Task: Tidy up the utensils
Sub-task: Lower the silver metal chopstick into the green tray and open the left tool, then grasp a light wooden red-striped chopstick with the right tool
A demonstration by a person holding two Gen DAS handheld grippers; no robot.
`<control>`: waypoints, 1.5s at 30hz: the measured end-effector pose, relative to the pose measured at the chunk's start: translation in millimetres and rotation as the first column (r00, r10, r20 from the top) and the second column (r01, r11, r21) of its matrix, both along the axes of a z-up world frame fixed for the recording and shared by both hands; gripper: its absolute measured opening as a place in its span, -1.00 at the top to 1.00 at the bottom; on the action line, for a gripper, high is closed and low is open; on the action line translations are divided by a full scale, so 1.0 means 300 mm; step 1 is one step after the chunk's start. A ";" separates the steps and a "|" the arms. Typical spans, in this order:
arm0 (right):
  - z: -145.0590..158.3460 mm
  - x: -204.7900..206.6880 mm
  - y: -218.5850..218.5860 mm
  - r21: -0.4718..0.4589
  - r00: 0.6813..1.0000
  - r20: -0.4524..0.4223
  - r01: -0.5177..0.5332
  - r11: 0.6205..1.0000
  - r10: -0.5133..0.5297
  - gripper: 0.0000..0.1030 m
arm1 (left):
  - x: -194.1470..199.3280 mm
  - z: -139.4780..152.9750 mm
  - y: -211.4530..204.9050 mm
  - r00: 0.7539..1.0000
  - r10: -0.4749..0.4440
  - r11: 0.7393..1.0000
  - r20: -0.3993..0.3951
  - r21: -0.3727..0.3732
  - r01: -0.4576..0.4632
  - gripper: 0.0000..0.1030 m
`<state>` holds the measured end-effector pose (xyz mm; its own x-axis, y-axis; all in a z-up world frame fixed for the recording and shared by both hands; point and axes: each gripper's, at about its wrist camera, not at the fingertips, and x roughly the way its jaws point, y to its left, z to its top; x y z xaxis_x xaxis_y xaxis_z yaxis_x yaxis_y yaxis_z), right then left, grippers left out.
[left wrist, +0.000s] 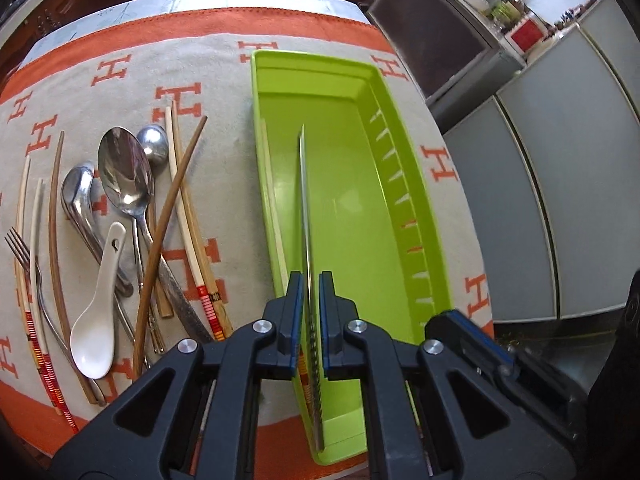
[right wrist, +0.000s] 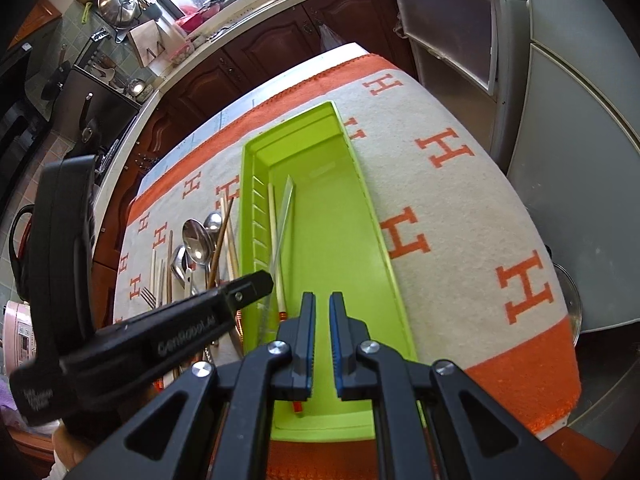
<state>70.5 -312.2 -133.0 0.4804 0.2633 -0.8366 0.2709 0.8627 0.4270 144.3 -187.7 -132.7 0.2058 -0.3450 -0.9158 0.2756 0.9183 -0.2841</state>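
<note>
Knife [left wrist: 306,216] edge-up over green tray [left wrist: 404,184]

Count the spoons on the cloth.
4: white ceramic spoon nearest, large metal spoon in the middle, small metal spoon beyond it, bent-handled metal spoon to the left. Others may hide in the pile.

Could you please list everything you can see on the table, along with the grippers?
Tray: one, lime green, on the cloth's right half.
Knife: one, steel, held edge-up over the tray.
Chopstick in tray: one, cream, by the ribbed wall.
Loose utensils: metal spoons, white spoon, fork, chopsticks, left of the tray.
Cloth: one, beige and orange.
Left gripper: clamped on the knife.
Right gripper: narrow gap, holding nothing.
</note>
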 end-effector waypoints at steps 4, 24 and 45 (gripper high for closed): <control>-0.007 0.009 0.010 -0.007 1.000 -0.012 -0.012 1.000 0.012 0.86 | -0.063 0.054 0.013 0.997 -0.050 0.999 0.061 0.013 0.049 0.90; 0.041 -0.005 0.237 -0.025 0.983 0.022 -0.184 0.983 0.185 0.86 | -0.281 0.223 0.487 0.951 0.069 0.978 0.302 0.168 -0.124 0.09; 0.069 0.135 0.729 -0.034 0.868 0.004 -0.497 0.867 0.497 0.31 | -0.312 0.105 0.965 0.923 0.299 0.933 0.241 0.128 -0.336 0.09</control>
<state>111.1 -93.4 -112.2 0.3028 0.4438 -0.8434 -0.2022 0.8947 0.3982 50.8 101.9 -101.2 0.4771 -0.0781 -0.8754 -0.0010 0.9960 -0.0894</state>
